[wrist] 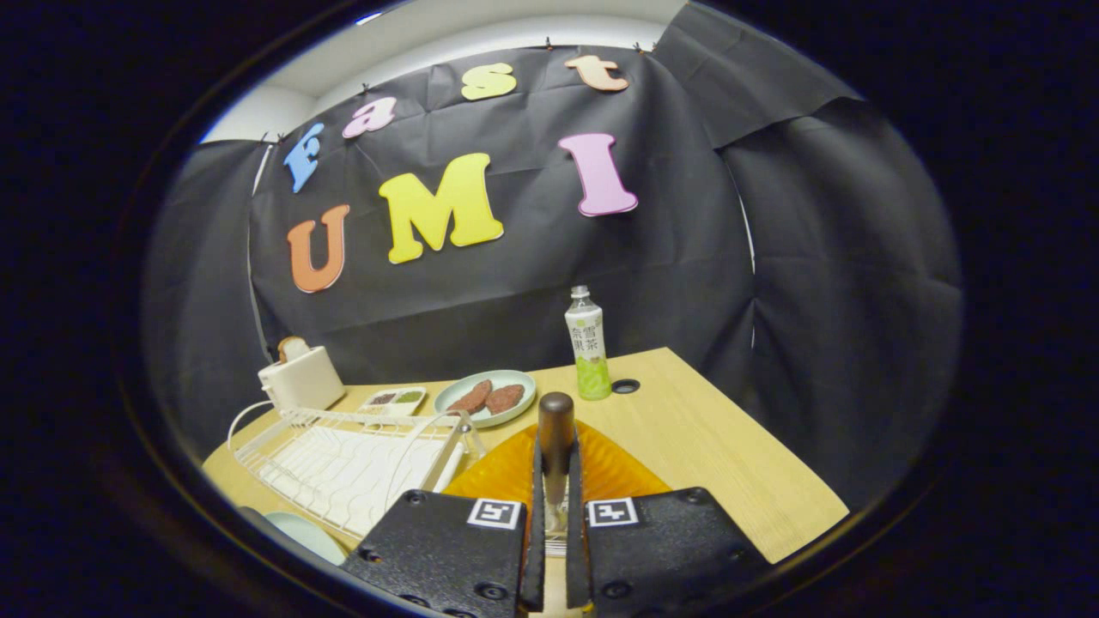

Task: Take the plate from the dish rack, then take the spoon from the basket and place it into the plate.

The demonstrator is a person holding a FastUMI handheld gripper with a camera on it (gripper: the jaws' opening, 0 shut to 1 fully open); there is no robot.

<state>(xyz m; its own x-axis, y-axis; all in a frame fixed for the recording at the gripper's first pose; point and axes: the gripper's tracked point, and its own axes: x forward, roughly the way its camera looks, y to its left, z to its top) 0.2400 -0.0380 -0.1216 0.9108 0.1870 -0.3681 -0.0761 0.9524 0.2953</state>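
My gripper [556,459] is shut on a spoon [556,419]. Its brown wooden handle sticks out ahead of the fingertips, and its metal shaft runs back between the two black fingers [661,541]. The spoon's bowl is hidden. Right under the fingers an orange ribbed plate [506,476] lies flat on the wooden table [730,463], showing on both sides of them. The white wire dish rack [343,459] stands just left of the plate, and its slots look bare.
Beyond the orange plate are a pale green plate [485,396] with brown food, a small sauce tray [395,397], a white toaster [300,378] and a drink bottle [588,343] by a table hole [626,386]. A pale dish [300,532] lies before the rack.
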